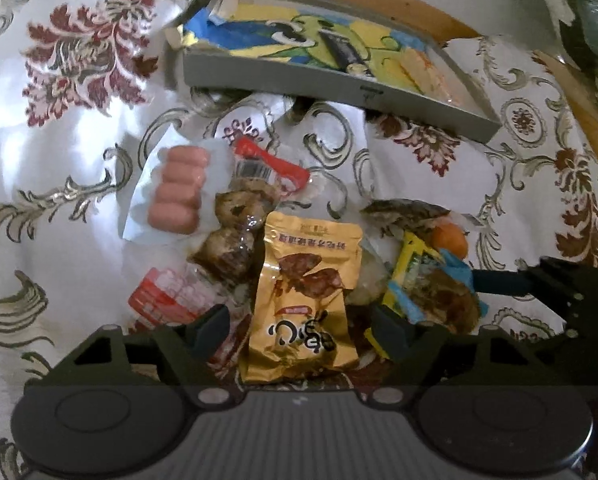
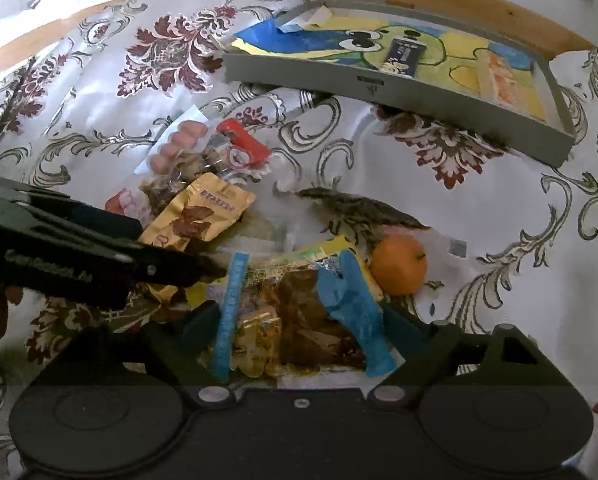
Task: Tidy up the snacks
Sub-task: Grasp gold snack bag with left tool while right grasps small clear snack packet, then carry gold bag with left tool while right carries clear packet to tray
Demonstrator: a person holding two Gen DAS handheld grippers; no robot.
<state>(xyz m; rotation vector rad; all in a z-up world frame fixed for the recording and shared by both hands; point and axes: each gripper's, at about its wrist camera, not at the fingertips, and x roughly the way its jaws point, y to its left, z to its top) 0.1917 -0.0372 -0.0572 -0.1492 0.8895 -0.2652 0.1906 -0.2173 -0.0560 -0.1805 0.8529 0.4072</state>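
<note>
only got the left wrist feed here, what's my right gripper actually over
Observer: The right gripper straddles the yellow and blue wrapped snack pack, jaws open on either side of it.
Operator: is that orange thing next to it a snack or fruit
Observer: A whole orange fruit with a small stem, lying on the cloth just right of that pack and apart from the gripper.
Operator: anything in the tray yet
Observer: In the grey tray the right view shows a dark blue packet with gold print lying on the cartoon liner, and a pale orange packet further right.
</note>
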